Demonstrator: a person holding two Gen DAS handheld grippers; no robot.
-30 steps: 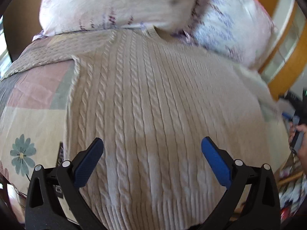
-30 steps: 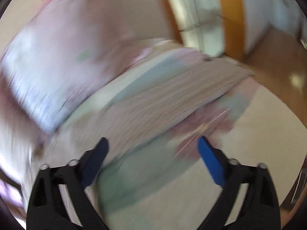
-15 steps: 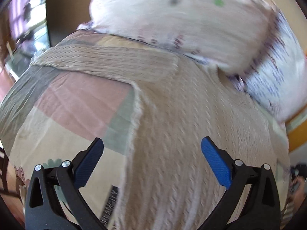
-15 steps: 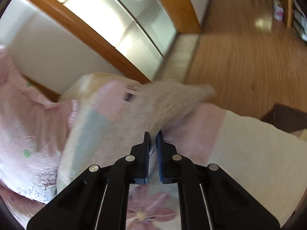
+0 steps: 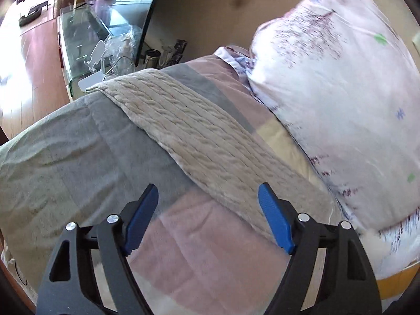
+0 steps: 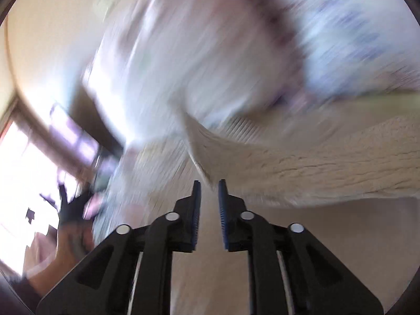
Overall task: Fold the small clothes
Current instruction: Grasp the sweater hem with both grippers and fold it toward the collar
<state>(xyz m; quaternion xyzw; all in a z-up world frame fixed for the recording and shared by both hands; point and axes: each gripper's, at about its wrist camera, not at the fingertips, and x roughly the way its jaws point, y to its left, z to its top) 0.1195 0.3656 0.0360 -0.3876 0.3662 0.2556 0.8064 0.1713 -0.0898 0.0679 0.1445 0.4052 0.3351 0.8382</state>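
Note:
A beige cable-knit sweater lies on a patchwork bedspread [image 5: 78,141]. In the left wrist view its sleeve [image 5: 199,134] runs diagonally from the bed's far edge toward my left gripper [image 5: 208,197], which is open and empty just above it. In the blurred right wrist view my right gripper [image 6: 209,186] has its jaws a small gap apart, and the sweater's edge [image 6: 315,168] hangs just past the fingertips. Whether cloth is still pinched between them I cannot tell.
A large floral pillow [image 5: 341,92] fills the right of the left wrist view. A glass side table [image 5: 86,50] with small items stands beyond the bed's far edge, wooden floor to its left. The right wrist view shows blurred pillow [image 6: 236,52] and a bright window [image 6: 21,183].
The left gripper swung left from the sweater body to its sleeve, staying open. The right gripper, shut on the sleeve half a second ago, has swung across the bed and its jaws have parted slightly.

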